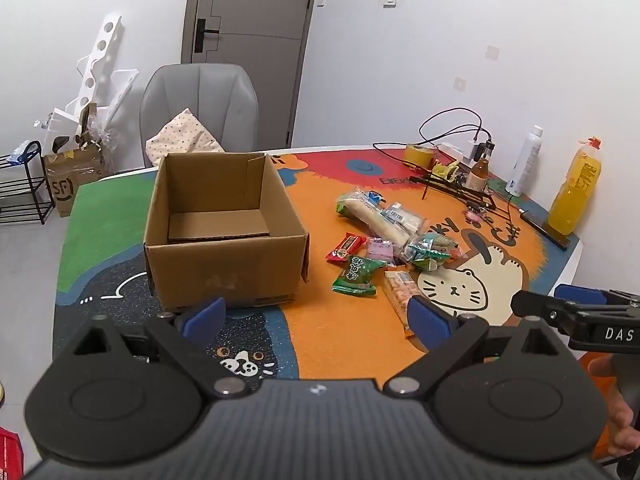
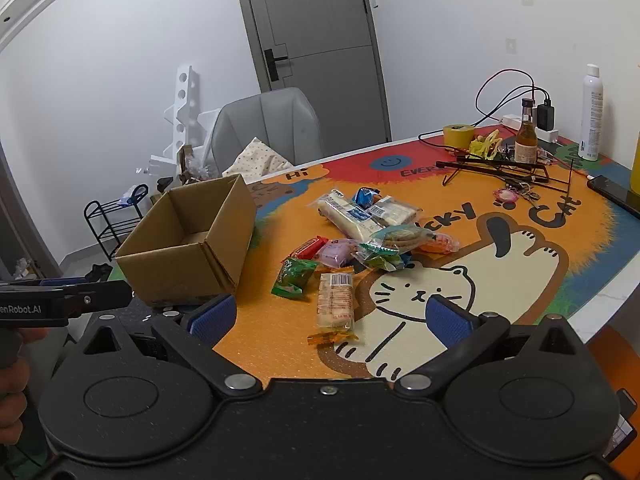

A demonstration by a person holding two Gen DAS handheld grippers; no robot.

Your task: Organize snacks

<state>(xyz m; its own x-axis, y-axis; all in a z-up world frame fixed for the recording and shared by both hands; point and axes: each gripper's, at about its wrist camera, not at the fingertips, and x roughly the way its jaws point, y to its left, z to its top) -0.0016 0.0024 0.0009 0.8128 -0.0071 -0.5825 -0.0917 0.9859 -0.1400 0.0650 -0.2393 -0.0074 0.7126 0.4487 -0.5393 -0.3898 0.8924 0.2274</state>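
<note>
An open, empty cardboard box stands on the colourful cat mat. To its right lies a pile of several snack packs: a green packet, a red bar, a long orange-ended cracker pack and a long white roll. My left gripper hangs open in front of the box and holds nothing. My right gripper is open over the cracker pack's near end, above the mat.
At the back right of the mat lie cables, a yellow tape roll, a small brown bottle, a white spray can, an orange juice bottle and a phone. A grey chair stands behind the table.
</note>
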